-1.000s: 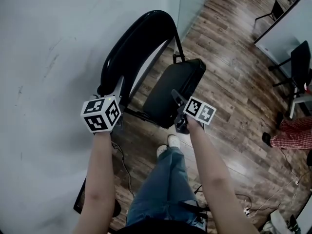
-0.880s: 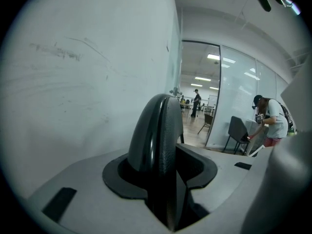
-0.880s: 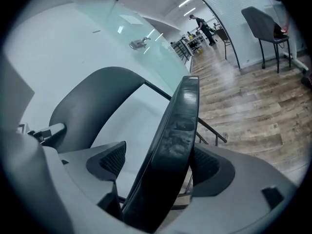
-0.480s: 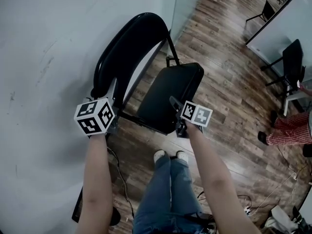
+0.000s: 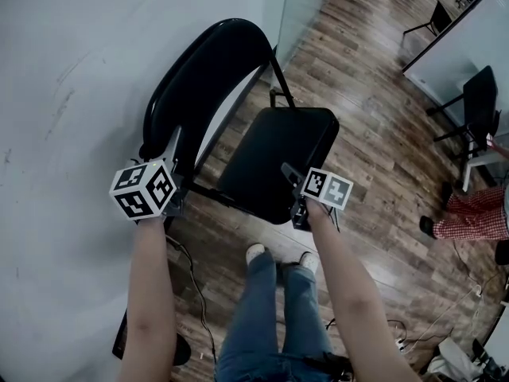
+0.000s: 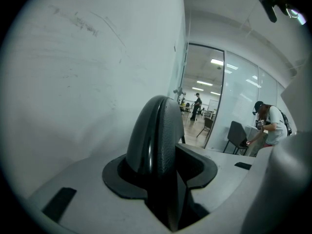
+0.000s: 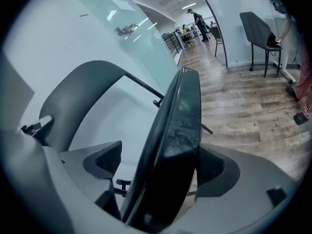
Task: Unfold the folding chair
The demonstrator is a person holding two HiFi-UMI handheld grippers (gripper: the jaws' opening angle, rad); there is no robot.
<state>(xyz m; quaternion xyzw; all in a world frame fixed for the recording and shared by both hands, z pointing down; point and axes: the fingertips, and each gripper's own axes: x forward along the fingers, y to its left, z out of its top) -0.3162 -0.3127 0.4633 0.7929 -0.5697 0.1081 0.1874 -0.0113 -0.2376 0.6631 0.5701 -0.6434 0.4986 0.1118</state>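
Item: folding chair (image 5: 238, 126). Left gripper (image 6: 161, 172) jaws clenched on backrest (image 6: 156, 130) edge. Right gripper (image 7: 163, 167) jaws opening astride seat (image 7: 178, 126) front edge, seat running straight ahead.

The left gripper (image 5: 174, 137) touches the folding chair's (image 5: 274, 161) backrest (image 5: 199, 78) (seat lowered) by a wall (image 5: 71, 94).

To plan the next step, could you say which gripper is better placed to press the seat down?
Probably right: the right gripper, jaws opening, straddles the front edge of the seat; the left gripper clamps the backrest.
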